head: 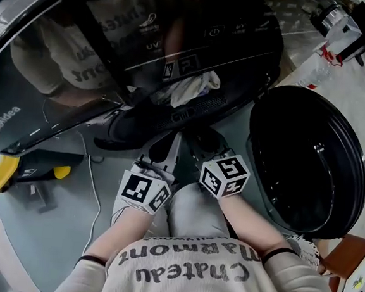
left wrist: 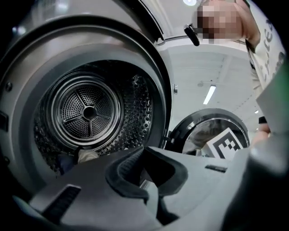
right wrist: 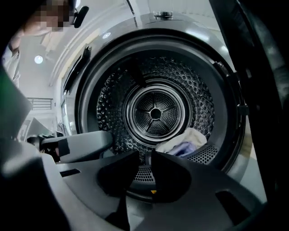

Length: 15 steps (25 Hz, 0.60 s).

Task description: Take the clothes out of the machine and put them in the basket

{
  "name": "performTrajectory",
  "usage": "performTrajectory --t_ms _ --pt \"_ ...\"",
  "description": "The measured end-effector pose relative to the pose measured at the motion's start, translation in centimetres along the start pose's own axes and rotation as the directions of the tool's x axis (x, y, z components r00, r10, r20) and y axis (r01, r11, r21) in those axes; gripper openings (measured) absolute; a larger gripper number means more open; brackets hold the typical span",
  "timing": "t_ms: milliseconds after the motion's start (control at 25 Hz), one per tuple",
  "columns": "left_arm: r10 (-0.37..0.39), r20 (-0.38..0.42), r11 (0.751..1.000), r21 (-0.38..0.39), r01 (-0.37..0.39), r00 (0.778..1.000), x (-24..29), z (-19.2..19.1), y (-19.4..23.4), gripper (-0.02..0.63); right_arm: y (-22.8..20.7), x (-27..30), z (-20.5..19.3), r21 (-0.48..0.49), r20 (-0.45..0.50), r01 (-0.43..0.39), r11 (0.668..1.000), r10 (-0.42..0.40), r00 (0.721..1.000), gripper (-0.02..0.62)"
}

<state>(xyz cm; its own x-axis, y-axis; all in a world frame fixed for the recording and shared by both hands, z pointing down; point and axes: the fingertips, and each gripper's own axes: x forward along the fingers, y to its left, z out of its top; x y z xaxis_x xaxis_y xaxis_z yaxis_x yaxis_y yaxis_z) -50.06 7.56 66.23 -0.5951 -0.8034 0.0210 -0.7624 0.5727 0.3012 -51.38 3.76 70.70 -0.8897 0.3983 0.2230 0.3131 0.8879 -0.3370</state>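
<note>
Both aim level into the drum (right wrist: 156, 113): left tongs (left wrist: 145, 153) pressed together, right tongs (right wrist: 148, 158) barely parted.

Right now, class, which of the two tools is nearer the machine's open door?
The right tool: its marker cube sits beside the round black door; the left tool lies farther away.
</note>
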Motion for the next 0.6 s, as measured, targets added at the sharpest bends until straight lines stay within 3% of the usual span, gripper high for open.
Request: performTrajectory --t_ms 120,360,600 --pt "-0.001 0.027 1.0 -0.005 0.001 1.0 0.0 -0.6 0.2 0.008 -1.1 0.6 -0.7 0.009 -0.013 0.005 1.0 -0.004 1.0 0.167" --pt "-0.016 0.032 1.0 0.014 0.016 0.999 -0.5 -0.2 0.4 0.008 -2.8 3.3 0.7 -0.055 -0.017 0.032 0.998 -0.033 0.999 0.259" --pt "-0.028 0.005 1.0 0.001 0.028 1.0 -0.6 0.6 0.2 0.008 -4.0 6.4 1.8 -0.228 -0.08 0.083 0.97 -0.103 0.991 0.308"
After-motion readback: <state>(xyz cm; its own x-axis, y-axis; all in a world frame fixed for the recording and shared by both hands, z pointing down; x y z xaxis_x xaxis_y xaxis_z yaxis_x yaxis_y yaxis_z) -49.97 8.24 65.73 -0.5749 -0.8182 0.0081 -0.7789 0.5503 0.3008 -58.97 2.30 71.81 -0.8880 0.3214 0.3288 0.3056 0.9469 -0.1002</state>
